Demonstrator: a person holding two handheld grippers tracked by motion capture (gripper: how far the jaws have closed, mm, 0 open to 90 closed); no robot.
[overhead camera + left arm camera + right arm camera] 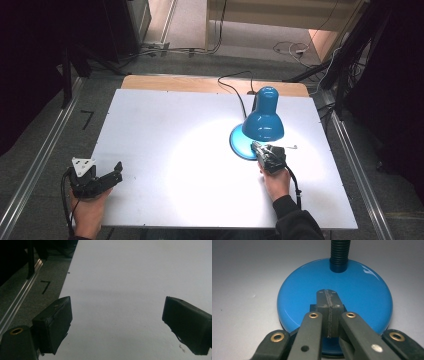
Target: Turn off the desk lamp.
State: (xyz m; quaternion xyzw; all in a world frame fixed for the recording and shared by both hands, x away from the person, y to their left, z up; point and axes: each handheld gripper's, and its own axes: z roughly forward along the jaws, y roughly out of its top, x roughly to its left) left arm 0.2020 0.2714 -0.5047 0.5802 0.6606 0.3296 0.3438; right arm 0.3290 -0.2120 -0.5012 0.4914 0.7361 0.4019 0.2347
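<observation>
A blue desk lamp (pixel 263 120) stands lit at the right of the white table (pixel 160 125), its shade tilted over its round blue base (pixel 239 144). My right gripper (pixel 256 147) is shut, jaws pressed together with nothing between them. Its tips (pixel 327 293) rest on top of the base (pixel 297 295), over a small dark square part (pixel 312 307) in front of the ribbed black neck (pixel 339 255). My left gripper (pixel 116 173) is held open at the table's front left edge. Its fingers (pixel 53 322) stand wide apart over bare tabletop.
The lamp's black cable (pixel 235 87) runs off the table's back edge over a wooden board (pixel 175 82). A metal rail (pixel 40 165) and a black tape mark (pixel 87 119) lie on the grey floor to the left. Dark stands and cables crowd the right side.
</observation>
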